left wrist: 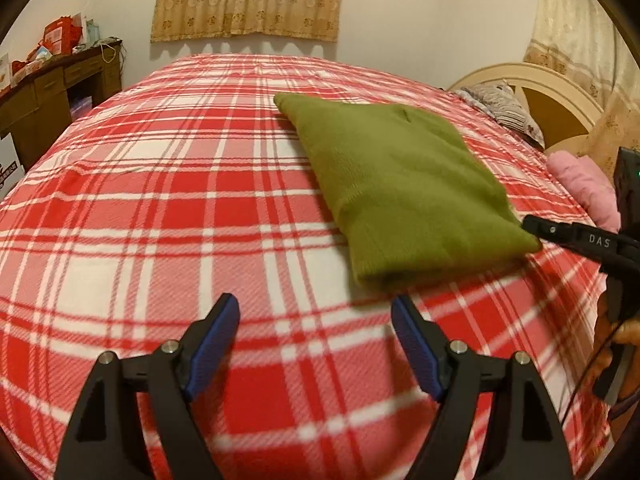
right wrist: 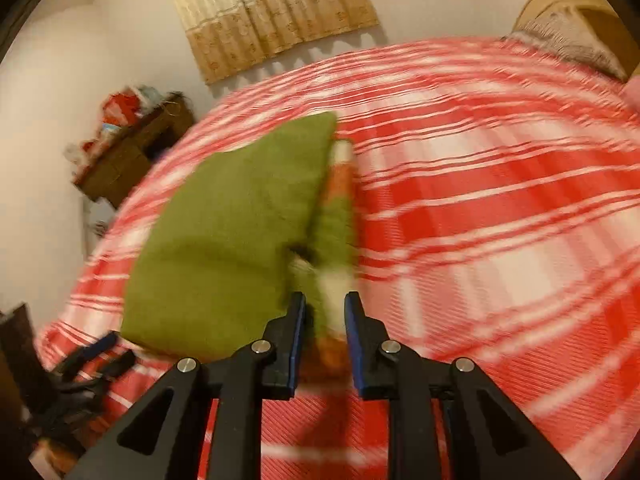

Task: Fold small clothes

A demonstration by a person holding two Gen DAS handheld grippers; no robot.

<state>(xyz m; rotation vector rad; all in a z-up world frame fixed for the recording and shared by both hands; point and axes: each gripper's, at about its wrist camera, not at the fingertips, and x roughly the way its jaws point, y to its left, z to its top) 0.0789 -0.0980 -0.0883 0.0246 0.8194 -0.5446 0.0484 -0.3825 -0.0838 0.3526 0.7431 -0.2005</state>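
pale walls [left wrist: 420, 8], beige patterned curtains [left wrist: 248, 0], a cluttered wooden desk [left wrist: 52, 92], cream headboard [left wrist: 532, 88].

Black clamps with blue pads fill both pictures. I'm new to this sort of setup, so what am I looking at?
A person holds a two-finger tool in each hand, and each tool carries a wide-angle camera looking along its fingers. One picture comes from the left tool, which is open and empty above the red plaid blanket. The other comes from the right tool, its jaws narrowed at a corner of the folded green garment. Blur hides whether it pinches the cloth. A pink cloth lies near the headboard.
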